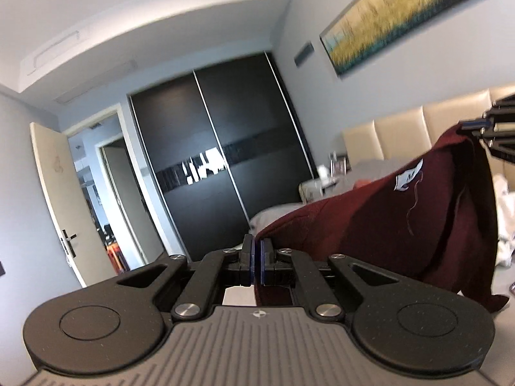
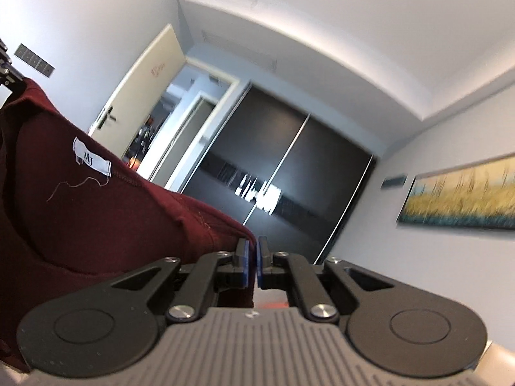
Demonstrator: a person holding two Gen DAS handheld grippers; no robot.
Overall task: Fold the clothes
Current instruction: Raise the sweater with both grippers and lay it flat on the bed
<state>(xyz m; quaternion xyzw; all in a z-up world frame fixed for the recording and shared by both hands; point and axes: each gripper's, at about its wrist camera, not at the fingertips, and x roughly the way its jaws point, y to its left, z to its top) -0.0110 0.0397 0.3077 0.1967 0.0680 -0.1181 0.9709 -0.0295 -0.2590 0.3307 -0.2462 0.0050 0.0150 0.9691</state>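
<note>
A maroon garment (image 1: pixel 402 225) with a white neck label (image 1: pixel 408 177) hangs in the air, stretched between both grippers. My left gripper (image 1: pixel 257 257) is shut on one edge of the cloth, which runs up to the right to my right gripper (image 1: pixel 476 127). In the right wrist view, my right gripper (image 2: pixel 252 257) is shut on the other edge of the maroon garment (image 2: pixel 96 218). From there the cloth rises to the left gripper (image 2: pixel 8 70) at the top left. The label (image 2: pixel 91 160) and a loose thread show on the cloth. Its lower part hangs out of sight.
A bed with white bedding (image 1: pixel 276 212) and a beige padded headboard (image 1: pixel 399 135) lies below on the right. A black sliding wardrobe (image 1: pixel 222 160) fills the far wall. Beside it stands an open door (image 1: pixel 61 199). A painting (image 1: pixel 405 19) hangs above the bed.
</note>
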